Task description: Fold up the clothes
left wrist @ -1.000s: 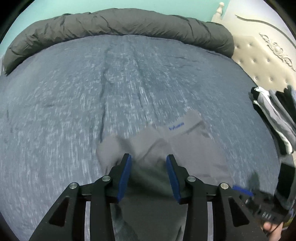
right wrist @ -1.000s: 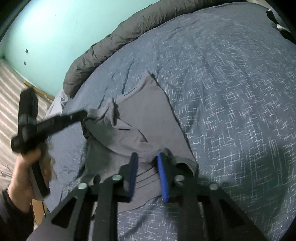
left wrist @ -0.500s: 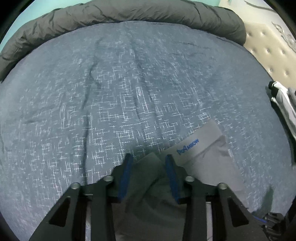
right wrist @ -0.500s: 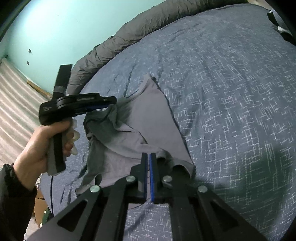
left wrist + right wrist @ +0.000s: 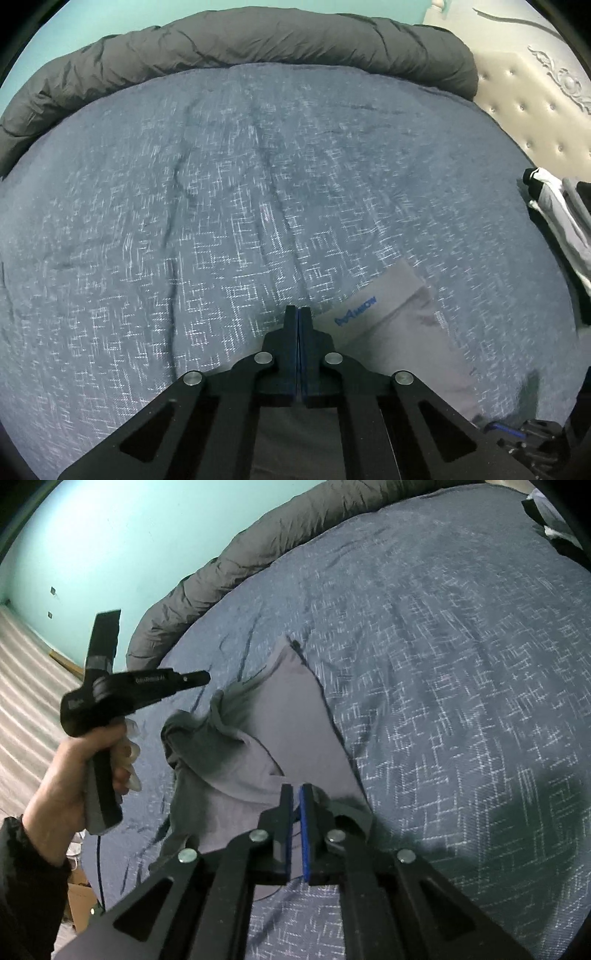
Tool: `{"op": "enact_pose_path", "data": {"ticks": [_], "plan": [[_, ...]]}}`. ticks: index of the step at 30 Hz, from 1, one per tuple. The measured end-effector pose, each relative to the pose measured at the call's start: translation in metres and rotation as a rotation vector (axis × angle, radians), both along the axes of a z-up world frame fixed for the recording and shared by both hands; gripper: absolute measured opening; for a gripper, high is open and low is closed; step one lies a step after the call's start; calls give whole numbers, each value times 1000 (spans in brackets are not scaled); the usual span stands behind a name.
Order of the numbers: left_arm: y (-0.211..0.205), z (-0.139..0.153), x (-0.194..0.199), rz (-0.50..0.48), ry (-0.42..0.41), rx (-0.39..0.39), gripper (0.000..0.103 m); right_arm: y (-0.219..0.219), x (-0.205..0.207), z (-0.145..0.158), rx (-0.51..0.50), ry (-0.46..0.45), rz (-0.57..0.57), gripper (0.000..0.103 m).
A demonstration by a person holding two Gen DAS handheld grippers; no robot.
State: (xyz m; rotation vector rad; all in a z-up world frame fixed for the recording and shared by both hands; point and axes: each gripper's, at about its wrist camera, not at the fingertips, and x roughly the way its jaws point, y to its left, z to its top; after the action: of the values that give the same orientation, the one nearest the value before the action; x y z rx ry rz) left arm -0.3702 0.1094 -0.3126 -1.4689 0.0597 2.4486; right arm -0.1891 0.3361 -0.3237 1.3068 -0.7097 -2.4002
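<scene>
A grey garment (image 5: pixel 295 709) with a blue logo on its waistband (image 5: pixel 356 312) lies half crumpled on the blue bedspread (image 5: pixel 461 664). My left gripper (image 5: pixel 299 310) is shut, jaws pressed together at the garment's left edge, and fabric runs under it. In the right wrist view a hand holds the left gripper (image 5: pixel 203 679) at the garment's raised fold. My right gripper (image 5: pixel 296 790) hovers at the garment's near hem. Its jaws are opening, with a narrow gap. Grey fabric shows through the gap but is not pinched.
A rolled dark grey duvet (image 5: pixel 236 40) lines the far side of the bed. A stack of folded clothes (image 5: pixel 554 214) sits at the right edge by a cream tufted headboard (image 5: pixel 535 103). A cardboard box (image 5: pixel 79 897) stands on the floor beside the bed.
The left gripper slid to the garment's left edge and went from wide open to shut. The right gripper closed fully, then parted a little without moving.
</scene>
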Motion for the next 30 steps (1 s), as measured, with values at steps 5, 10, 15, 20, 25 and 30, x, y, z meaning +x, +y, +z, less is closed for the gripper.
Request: {"op": "enact_pose_path", "data": {"ticks": [5, 10, 15, 20, 25, 30], "plan": [[-1, -6, 1, 2, -11, -13, 0, -4, -1, 1, 20, 6, 2, 45], [0, -12, -1, 12, -43, -9, 1, -13, -2, -3, 51, -10, 35, 43], [2, -19, -5, 16, -71, -9, 10, -18, -3, -7, 64, -23, 51, 12], [3, -26, -8, 17, -81, -12, 10, -16, -3, -7, 42, -31, 45, 2], [0, -25, -6, 16, -70, -1, 0, -9, -2, -4, 10, -28, 18, 1], [-7, -19, -6, 26, -59, 13, 0, -1, 1, 2, -5, -14, -6, 1]]}}
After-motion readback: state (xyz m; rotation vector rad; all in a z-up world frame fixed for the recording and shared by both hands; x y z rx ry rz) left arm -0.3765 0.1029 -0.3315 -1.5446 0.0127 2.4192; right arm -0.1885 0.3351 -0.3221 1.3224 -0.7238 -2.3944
